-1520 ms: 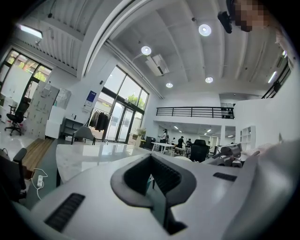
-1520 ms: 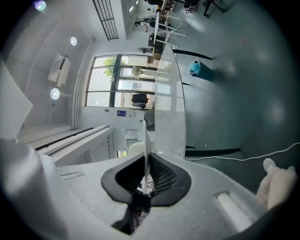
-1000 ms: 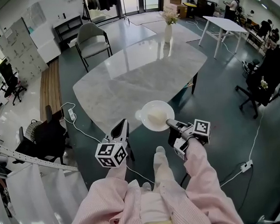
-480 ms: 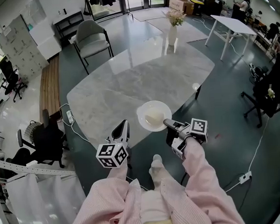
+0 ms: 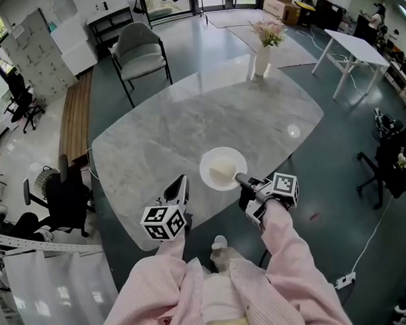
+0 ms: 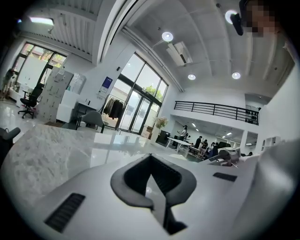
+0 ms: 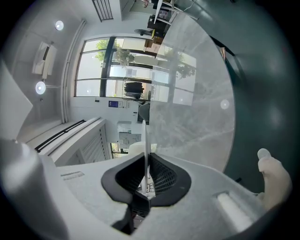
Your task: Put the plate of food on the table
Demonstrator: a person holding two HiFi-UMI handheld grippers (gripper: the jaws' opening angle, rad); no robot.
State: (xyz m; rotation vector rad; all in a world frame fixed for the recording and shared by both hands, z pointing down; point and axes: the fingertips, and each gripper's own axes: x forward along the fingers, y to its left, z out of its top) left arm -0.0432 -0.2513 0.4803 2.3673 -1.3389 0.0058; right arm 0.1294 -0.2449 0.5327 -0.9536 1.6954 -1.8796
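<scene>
Now, plate (image 5: 213, 180): white, carrying pale food (image 5: 224, 169), over the worktop's (image 5: 187, 125) near edge; contact unclear.
Right gripper (image 5: 242, 180): jaws pinching the plate's near rim.
Left gripper (image 5: 178, 189): jaws pressed together, empty, at the near edge.
Vase (image 5: 261, 57): far edge.
</scene>
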